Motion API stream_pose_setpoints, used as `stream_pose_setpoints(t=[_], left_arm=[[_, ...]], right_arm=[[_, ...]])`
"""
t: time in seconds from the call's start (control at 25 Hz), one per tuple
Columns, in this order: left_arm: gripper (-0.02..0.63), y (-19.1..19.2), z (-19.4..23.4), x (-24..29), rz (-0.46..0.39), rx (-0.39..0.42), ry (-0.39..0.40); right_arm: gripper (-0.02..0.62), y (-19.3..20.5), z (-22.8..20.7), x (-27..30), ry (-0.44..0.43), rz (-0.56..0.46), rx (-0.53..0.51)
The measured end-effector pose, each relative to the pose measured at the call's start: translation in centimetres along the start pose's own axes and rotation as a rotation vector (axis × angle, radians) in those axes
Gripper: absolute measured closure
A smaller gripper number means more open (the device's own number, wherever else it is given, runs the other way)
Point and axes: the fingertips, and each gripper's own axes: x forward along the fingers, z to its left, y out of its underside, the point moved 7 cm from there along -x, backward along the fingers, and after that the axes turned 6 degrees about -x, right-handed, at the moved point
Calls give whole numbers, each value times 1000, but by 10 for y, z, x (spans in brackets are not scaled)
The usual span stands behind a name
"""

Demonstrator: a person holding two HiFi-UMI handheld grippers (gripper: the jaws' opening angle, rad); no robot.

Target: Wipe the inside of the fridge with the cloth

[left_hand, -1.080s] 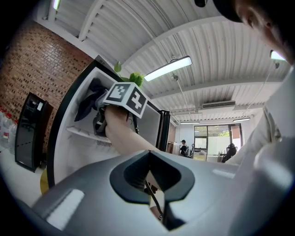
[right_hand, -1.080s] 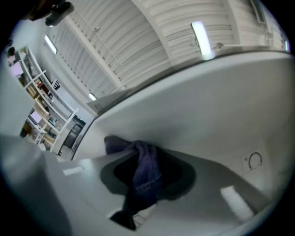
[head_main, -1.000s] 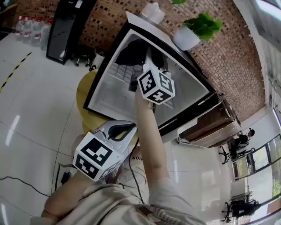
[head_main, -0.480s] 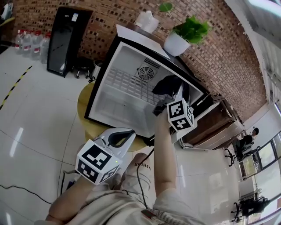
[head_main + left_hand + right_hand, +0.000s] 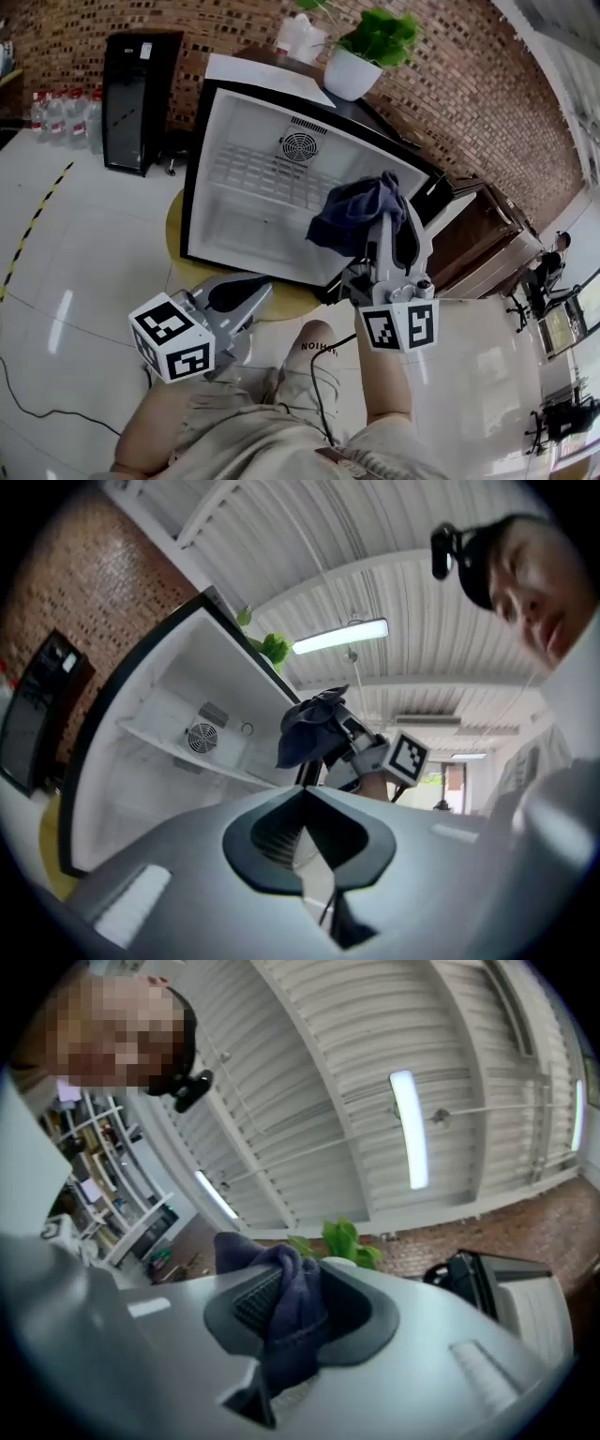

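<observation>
Cloth [image 5: 354, 216], dark blue and bunched, is clamped between the jaws of the right gripper [image 5: 386, 208], which holds it raised at the right edge of the open mini fridge [image 5: 199, 141], apparently just outside the white cabinet rather than against a wall. The left gripper [image 5: 262, 286], jaws pressed together on nothing, hangs low before the round yellow table [image 5: 176, 225] beneath the fridge, probably held aside so that 1 hand alone does the wiping. The wire shelf [image 5: 253, 173] and rear fan grille [image 5: 298, 147] lie bare and open to a pass.
</observation>
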Motion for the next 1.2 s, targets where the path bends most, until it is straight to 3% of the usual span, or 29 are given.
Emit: stream_pose_setpoints(t=[0.12, 0.2, 0.24, 0.4, 0.52, 0.68, 0.8, 0.92, 1.0, 1.2], left_arm=[[592, 4, -4, 6, 0, -142, 115], [423, 9, -12, 16, 14, -177, 190], [375, 13, -16, 22, 19, -198, 227], [262, 36, -15, 36, 36, -415, 348], [235, 55, -12, 41, 67, -580, 463], [233, 78, -21, 55, 146, -632, 531], [248, 95, -19, 66, 178, -664, 470], [329, 111, -3, 70, 163, -780, 427], [377, 119, 6, 69, 148, -835, 399], [430, 111, 7, 67, 95, -843, 413]], right_arm=[[520, -11, 15, -24, -196, 24, -43], [520, -11, 24, -40, -300, 42, -51], [520, -11, 28, -48, -355, 47, -44], [518, 3, 51, -86, -597, 45, -40], [517, 24, 67, -113, -734, 101, -81], [512, 58, 75, -135, -835, 237, -237], [509, 68, 81, -149, -915, 257, -241], [497, 80, 86, -156, -937, 323, -245], [453, 88, 86, -160, -945, 359, -258], [287, 83, 71, -173, -939, 294, -199]])
